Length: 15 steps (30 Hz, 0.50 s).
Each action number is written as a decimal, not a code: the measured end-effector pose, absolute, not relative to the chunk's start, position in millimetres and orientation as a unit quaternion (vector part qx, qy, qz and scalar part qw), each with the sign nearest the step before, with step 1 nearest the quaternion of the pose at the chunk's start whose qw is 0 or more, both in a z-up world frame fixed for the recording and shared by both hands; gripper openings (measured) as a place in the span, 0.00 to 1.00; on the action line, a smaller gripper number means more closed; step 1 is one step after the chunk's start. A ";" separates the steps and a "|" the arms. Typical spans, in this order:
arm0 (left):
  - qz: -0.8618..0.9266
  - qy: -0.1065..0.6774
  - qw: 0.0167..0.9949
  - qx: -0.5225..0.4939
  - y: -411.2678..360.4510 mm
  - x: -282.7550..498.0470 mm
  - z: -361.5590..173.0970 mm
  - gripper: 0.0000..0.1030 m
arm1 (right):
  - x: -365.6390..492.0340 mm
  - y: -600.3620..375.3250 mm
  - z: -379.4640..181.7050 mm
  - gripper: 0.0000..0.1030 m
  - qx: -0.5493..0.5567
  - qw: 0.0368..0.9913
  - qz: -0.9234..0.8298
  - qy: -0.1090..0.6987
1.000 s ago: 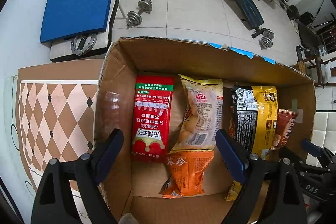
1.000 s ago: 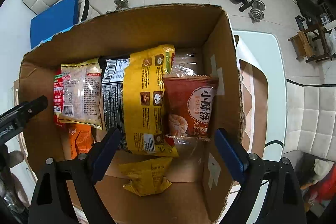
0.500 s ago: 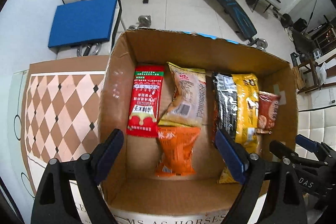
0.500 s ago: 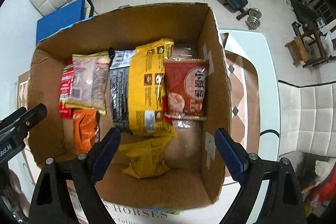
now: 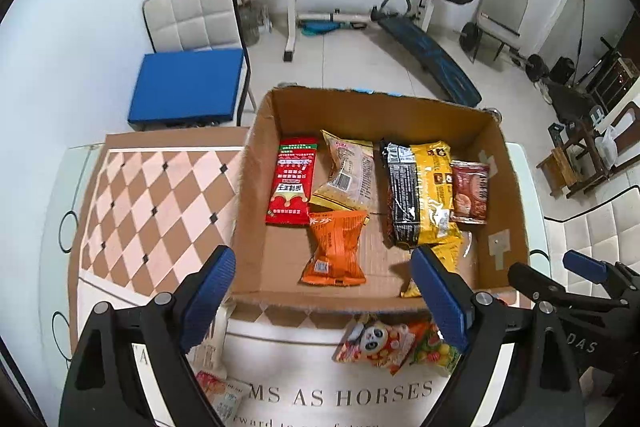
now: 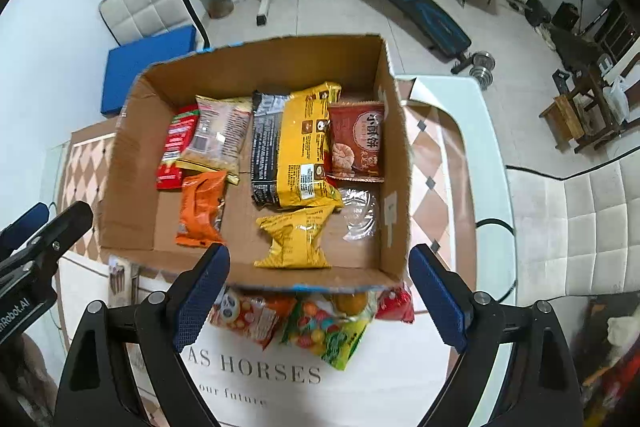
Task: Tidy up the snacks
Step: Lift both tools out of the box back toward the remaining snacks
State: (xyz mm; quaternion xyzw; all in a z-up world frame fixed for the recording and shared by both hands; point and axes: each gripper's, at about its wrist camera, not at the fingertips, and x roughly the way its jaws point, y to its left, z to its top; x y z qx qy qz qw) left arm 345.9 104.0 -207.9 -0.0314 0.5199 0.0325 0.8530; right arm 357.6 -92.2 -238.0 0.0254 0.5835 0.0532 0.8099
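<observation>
I held both pairs of fingers, left [image 5: 322,301] and right [image 6: 320,297], spread wide and empty above the brown cardboard box [image 6: 394,163] of snack packets, near the table's [image 6: 400,367] front edge.

Matt brown corrugated cardboard box [image 5: 256,187], glossy plastic snack packets [image 5: 334,247], textured blue claw pads [image 6: 202,297], smooth tiled floor [image 5: 352,67]

Both wrist views: bright, even, diffuse indoor lighting, soft faint shadows inside the cardboard box [image 5: 256,187]. Strong fisheye curvature bends walls and floor; black vignette fills the corners. Slight motion blur softens the box rim in the right view; glossy snack packets [image 6: 304,147] show mild glare.
</observation>
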 end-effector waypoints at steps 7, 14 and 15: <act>0.031 0.491 0.870 -0.029 96.8 303.6 -177.2 0.87 | 314.3 -98.5 -200.4 0.91 0.016 0.833 0.063 0.550; 0.034 0.471 0.881 -0.035 93.2 274.6 -155.0 0.87 | 284.3 -105.0 -172.8 0.91 0.035 0.844 0.076 0.530; 0.037 0.470 0.881 -0.037 93.7 272.1 -155.1 0.87 | 281.8 -105.5 -172.3 0.91 0.040 0.842 0.079 0.532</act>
